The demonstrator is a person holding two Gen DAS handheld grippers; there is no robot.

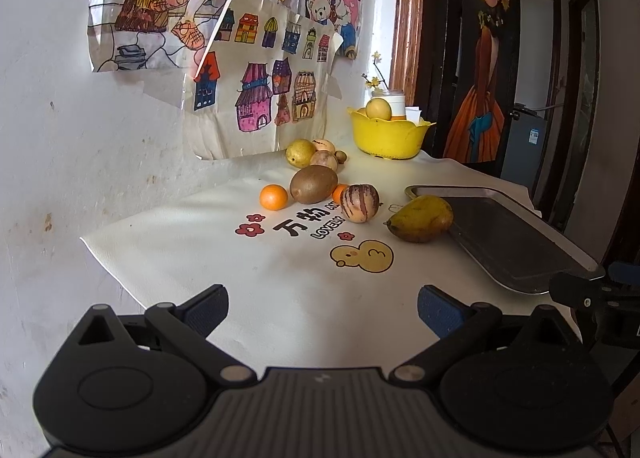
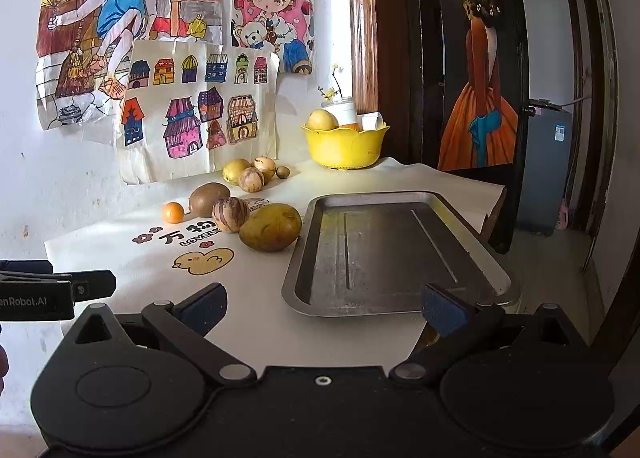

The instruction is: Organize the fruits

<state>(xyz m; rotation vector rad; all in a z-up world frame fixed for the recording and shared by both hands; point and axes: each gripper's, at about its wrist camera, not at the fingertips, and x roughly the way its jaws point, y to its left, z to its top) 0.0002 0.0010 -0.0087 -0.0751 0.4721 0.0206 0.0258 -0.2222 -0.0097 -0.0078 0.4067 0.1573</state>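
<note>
Children's drawings (image 2: 160, 58) paper the white wall behind a desk (image 1: 200, 278) spread with a cream cloth, a cartoon duck (image 2: 204, 261) printed low and centre. Fruit sits scattered mid-frame: a yellow-green mango (image 2: 271, 227) just beside the metal tray (image 2: 360, 298), a striped pepino melon (image 2: 230, 214) near its left, a kiwi (image 2: 209, 199) behind that, and a small orange (image 2: 173, 212) further left. More fruit huddles toward the wall, a lemon-like one (image 1: 300, 153) among them. Upper centre, a yellow bowl (image 2: 344, 148) already carries a pale round fruit (image 2: 320, 120).

The tray lies bare at centre right, likely the sorting spot, which would explain why it is set so close to the loose fruit. Both tools hang back at the near edge: the left gripper (image 1: 322, 310) has its blue pads wide apart and empty, and the right gripper (image 2: 323, 308) is spread the same, holding nothing, its right pad over the tray's near rim. Nothing is sorted yet by the look of it; the mango seems the easiest first pick.
</note>
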